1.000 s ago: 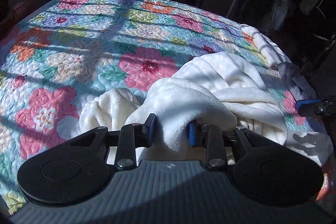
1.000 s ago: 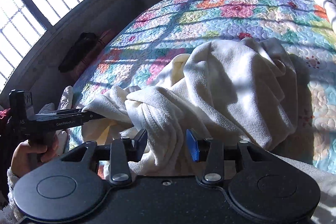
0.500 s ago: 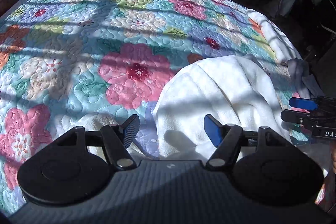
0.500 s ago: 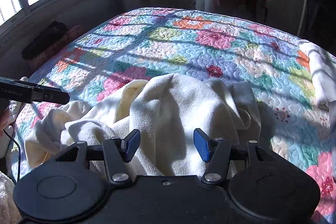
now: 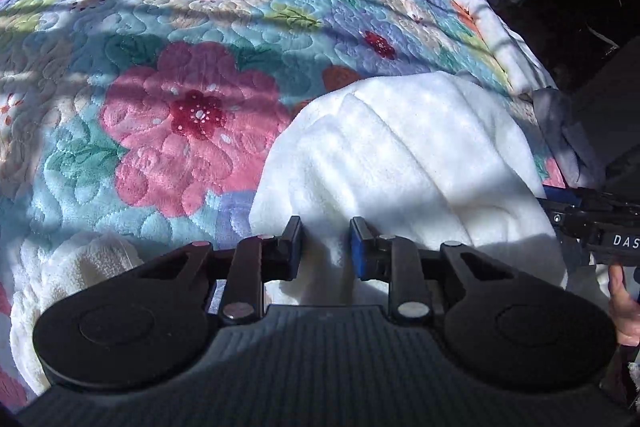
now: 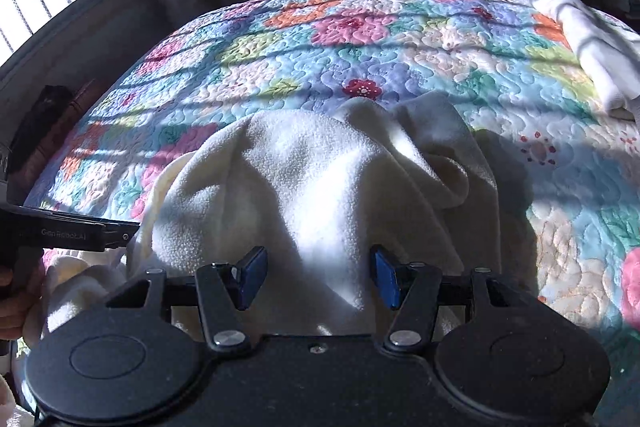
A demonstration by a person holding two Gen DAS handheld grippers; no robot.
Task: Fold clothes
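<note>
Lying on one floral quilt [image 5: 168, 131], one cream garment [image 5: 400, 155], perhaps two.

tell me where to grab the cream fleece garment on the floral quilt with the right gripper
Grip the raised ridge of the cream fleece garment that runs down between the open right gripper, coming straight forward and down. The fold stands proud there, while the far edge lies flat on the floral quilt.

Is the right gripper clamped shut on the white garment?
No: the right gripper stands wide open, with the white garment lying loose between its pads.
</note>
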